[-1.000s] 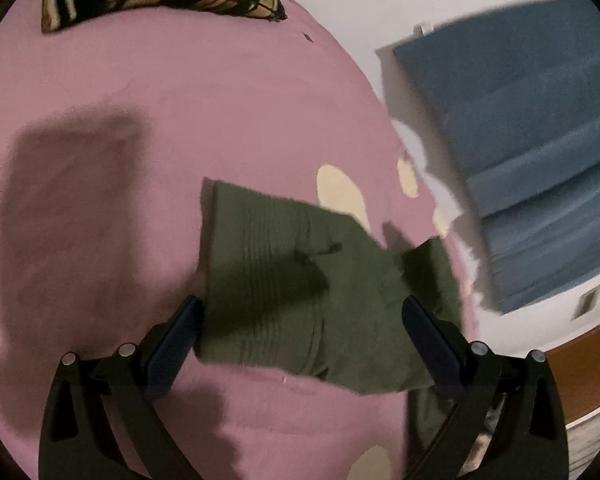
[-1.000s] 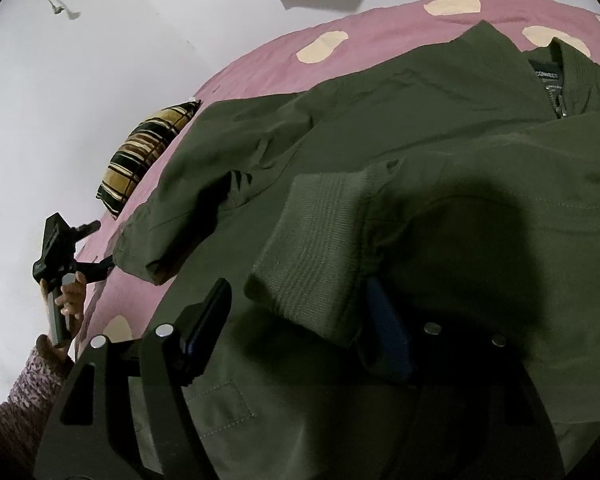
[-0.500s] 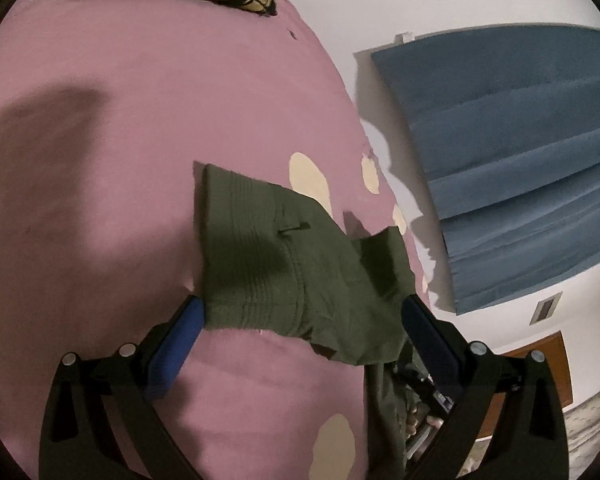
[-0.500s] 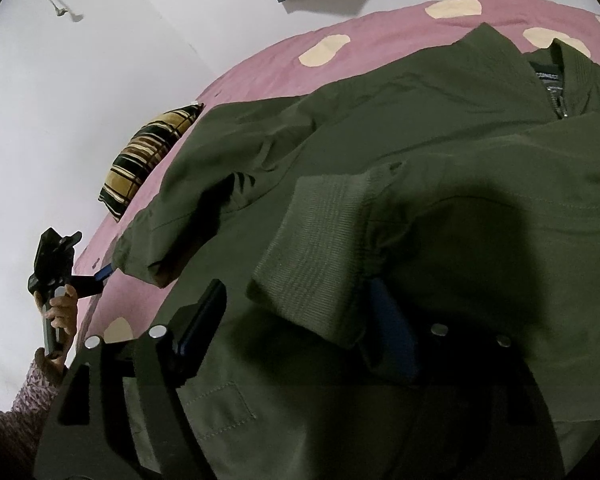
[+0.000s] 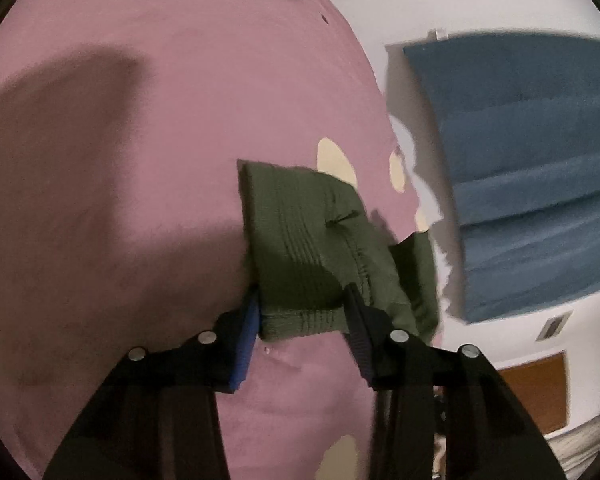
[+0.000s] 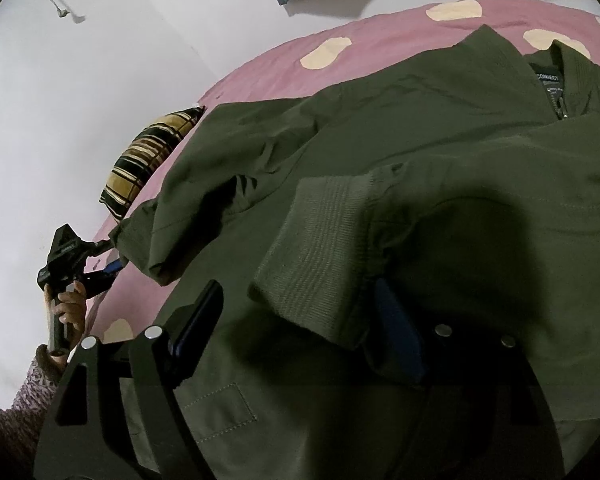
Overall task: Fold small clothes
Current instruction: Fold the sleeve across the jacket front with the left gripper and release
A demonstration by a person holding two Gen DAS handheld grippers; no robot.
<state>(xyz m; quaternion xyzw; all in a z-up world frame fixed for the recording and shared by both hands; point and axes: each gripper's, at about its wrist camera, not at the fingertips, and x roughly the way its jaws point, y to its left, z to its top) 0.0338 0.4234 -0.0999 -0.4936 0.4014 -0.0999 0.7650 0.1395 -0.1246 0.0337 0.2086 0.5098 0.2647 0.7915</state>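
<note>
An olive green jacket [image 6: 380,140] lies spread on the pink bed cover [image 5: 140,200]. My left gripper [image 5: 300,300] is at the ribbed cuff [image 5: 300,232] of the sleeve that stretches out to the bed's side. Its jaws are closing, and both pads touch the cuff's edges. In the right wrist view this gripper [image 6: 72,256] sits at that sleeve's tip, held by a hand [image 6: 70,304]. My right gripper [image 6: 298,292] stands open over the jacket's front. The other sleeve's cuff [image 6: 320,248], folded across the body, lies between its fingers, and the left pad is apart from it.
A striped yellow and black pillow [image 6: 148,160] lies at the head of the bed, close to the white wall. A blue curtain [image 5: 520,160] hangs beyond the bed's far edge. The jacket's collar and label [image 6: 548,80] point away from me.
The left jaws have come in from wide open onto the cuff, and that gripper has rolled a little. The right jaws stand slightly wider; the right hand has not moved.
</note>
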